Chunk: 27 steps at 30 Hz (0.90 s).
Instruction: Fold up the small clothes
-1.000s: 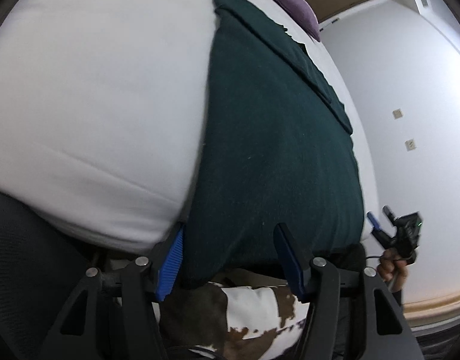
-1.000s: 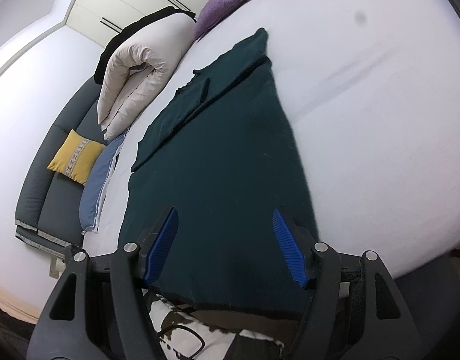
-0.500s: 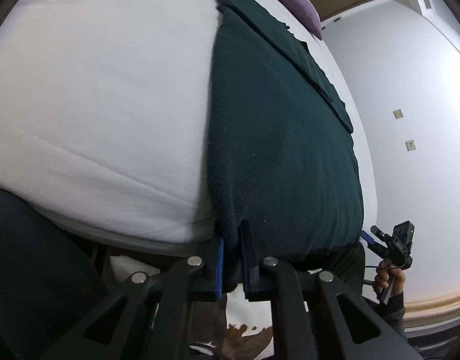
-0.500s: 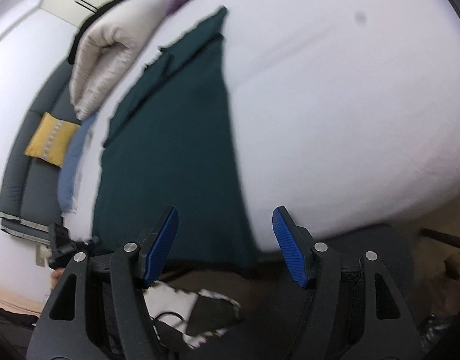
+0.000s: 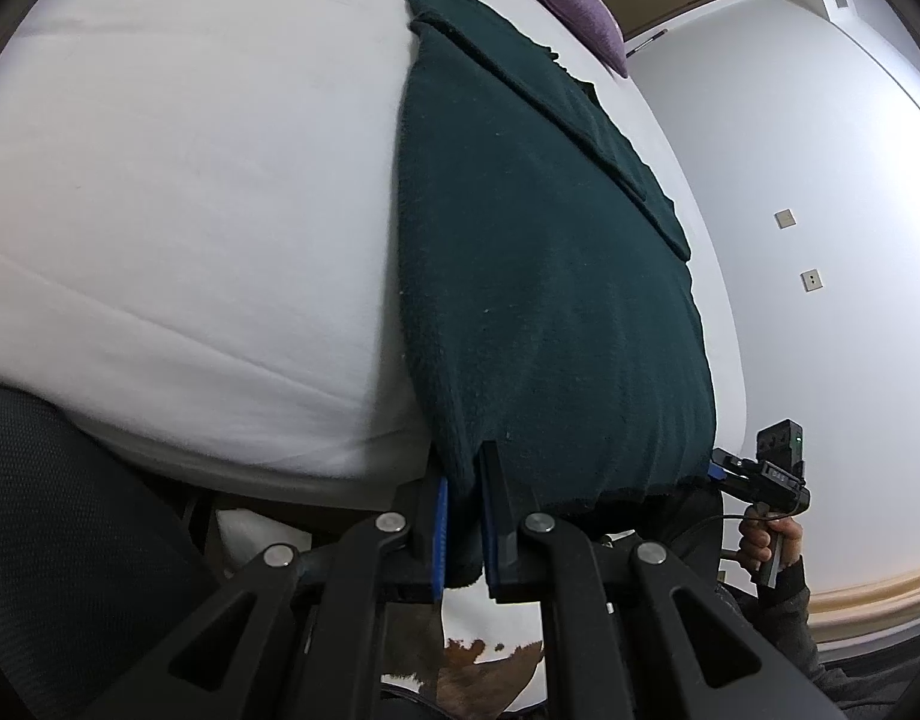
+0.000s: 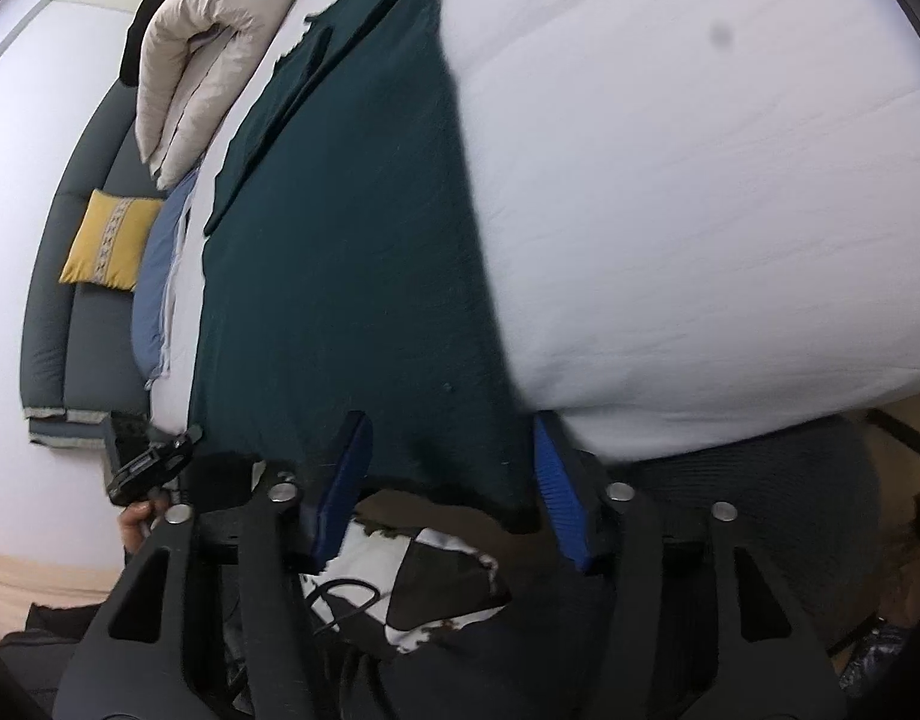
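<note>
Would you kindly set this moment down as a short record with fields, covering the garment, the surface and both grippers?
garment: dark green garment, spread flat, near hem hanging over the edge
surface: white bed
left gripper: jaws shut on the garment's near left corner
right gripper: jaws closing, near right corner between them, not yet pinched
background: purple pillow, yellow cushion on a grey sofa
</note>
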Each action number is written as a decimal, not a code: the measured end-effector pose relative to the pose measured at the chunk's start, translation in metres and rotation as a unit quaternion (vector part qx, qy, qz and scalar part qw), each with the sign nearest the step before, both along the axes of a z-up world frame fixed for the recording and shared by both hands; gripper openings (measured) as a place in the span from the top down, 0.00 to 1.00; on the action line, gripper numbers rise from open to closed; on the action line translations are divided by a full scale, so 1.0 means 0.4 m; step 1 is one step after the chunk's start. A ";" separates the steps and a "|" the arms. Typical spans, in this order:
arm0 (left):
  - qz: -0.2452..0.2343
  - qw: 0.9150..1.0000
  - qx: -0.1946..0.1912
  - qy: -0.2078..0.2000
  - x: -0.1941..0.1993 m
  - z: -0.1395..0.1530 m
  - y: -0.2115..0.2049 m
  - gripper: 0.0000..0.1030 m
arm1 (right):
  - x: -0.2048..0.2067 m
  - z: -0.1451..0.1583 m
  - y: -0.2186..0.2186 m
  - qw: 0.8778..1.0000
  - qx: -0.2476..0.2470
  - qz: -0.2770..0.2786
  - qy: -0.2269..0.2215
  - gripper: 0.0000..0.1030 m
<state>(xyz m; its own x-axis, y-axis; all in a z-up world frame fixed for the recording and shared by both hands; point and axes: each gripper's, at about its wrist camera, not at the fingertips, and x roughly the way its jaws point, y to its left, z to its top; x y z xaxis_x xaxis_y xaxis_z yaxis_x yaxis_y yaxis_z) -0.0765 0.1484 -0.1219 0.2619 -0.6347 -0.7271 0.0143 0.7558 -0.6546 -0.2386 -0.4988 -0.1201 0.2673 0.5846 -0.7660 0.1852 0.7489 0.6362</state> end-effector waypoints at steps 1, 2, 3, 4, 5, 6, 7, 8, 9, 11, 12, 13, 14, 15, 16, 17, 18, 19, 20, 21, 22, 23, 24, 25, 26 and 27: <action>0.000 1.000 -0.001 0.000 -0.001 -0.001 0.002 0.90 | 0.001 -0.006 0.001 1.000 0.005 -0.002 0.001 0.57; 0.000 1.000 -0.001 0.000 -0.001 -0.001 0.004 0.90 | 0.000 -0.012 -0.004 1.000 0.013 -0.006 0.002 0.60; -0.001 1.000 -0.003 -0.001 -0.002 -0.001 0.007 0.91 | -0.002 -0.015 -0.006 1.000 0.018 -0.010 0.001 0.62; -0.001 1.000 -0.004 -0.001 -0.002 -0.001 0.008 0.91 | -0.006 -0.018 -0.011 1.000 0.025 -0.014 0.000 0.67; -0.001 1.000 -0.006 -0.001 -0.002 -0.001 0.009 0.91 | -0.013 -0.022 -0.017 0.999 0.032 -0.019 -0.001 0.72; -0.001 1.000 -0.007 0.000 -0.002 0.000 0.011 0.91 | -0.017 -0.024 -0.020 0.999 0.035 -0.021 -0.001 0.75; 0.000 1.000 -0.009 0.000 -0.001 0.000 0.012 0.91 | -0.024 -0.025 -0.021 0.999 0.038 -0.024 -0.003 0.79; 0.000 1.000 -0.011 0.000 -0.002 0.002 0.014 0.91 | -0.029 -0.025 -0.022 0.999 0.039 -0.026 -0.006 0.84; 0.000 1.000 -0.014 -0.001 -0.003 0.004 0.015 0.91 | -0.033 -0.026 -0.021 0.999 0.038 -0.028 -0.007 0.86; 0.000 1.000 -0.021 -0.004 -0.004 0.013 0.016 0.91 | -0.044 -0.024 -0.021 0.998 0.044 -0.038 -0.012 0.93; 0.000 1.000 -0.025 -0.006 -0.006 0.020 0.016 0.91 | -0.048 -0.020 -0.020 0.998 0.046 -0.040 -0.018 0.93; 0.001 0.999 -0.031 -0.009 -0.008 0.030 0.017 0.91 | -0.053 -0.013 -0.018 0.998 0.049 -0.043 -0.024 0.94; 0.001 0.999 -0.035 -0.012 -0.008 0.037 0.016 0.91 | -0.060 -0.005 -0.015 0.997 0.054 -0.045 -0.032 0.94; 0.001 0.999 -0.043 -0.015 -0.009 0.047 0.017 0.91 | -0.065 0.005 -0.013 0.996 0.060 -0.046 -0.040 0.94; 0.004 0.998 -0.058 -0.021 -0.009 0.061 0.020 0.91 | -0.066 0.019 -0.010 0.995 0.067 -0.047 -0.050 0.94; 0.008 0.997 -0.069 -0.025 -0.008 0.072 0.023 0.91 | -0.065 0.037 -0.005 0.994 0.076 -0.048 -0.063 0.94; 0.013 0.996 -0.081 -0.030 -0.007 0.085 0.027 0.91 | -0.061 0.064 0.003 0.992 0.084 -0.049 -0.080 0.94; 0.019 0.995 -0.096 -0.036 -0.004 0.100 0.033 0.91 | -0.056 0.085 0.010 0.990 0.089 -0.049 -0.095 0.95; 0.024 0.993 -0.112 -0.042 0.000 0.116 0.037 0.91 | -0.048 0.108 0.018 0.989 0.093 -0.049 -0.107 0.95; 0.028 0.991 -0.124 -0.048 0.004 0.129 0.040 0.91 | -0.035 0.139 0.024 0.986 0.099 -0.050 -0.124 0.95; 0.032 0.989 -0.136 -0.054 0.009 0.143 0.042 0.91 | -0.022 0.164 0.028 0.983 0.105 -0.053 -0.138 0.95; 0.037 0.986 -0.150 -0.060 0.015 0.156 0.045 0.91 | -0.006 0.187 0.030 0.981 0.112 -0.058 -0.149 0.95; 0.041 0.984 -0.160 -0.062 0.020 0.163 0.046 0.91 | 0.012 0.205 0.032 0.978 0.119 -0.065 -0.159 0.95; 0.048 0.982 -0.173 -0.065 0.026 0.170 0.050 0.91 | 0.027 0.219 0.034 0.976 0.125 -0.070 -0.166 0.95; 0.057 0.978 -0.189 -0.067 0.035 0.176 0.056 0.91 | 0.047 0.235 0.035 0.972 0.135 -0.078 -0.177 0.95; 0.065 0.975 -0.201 -0.069 0.048 0.183 0.061 0.91 | 0.061 0.246 0.037 0.969 0.141 -0.082 -0.184 0.95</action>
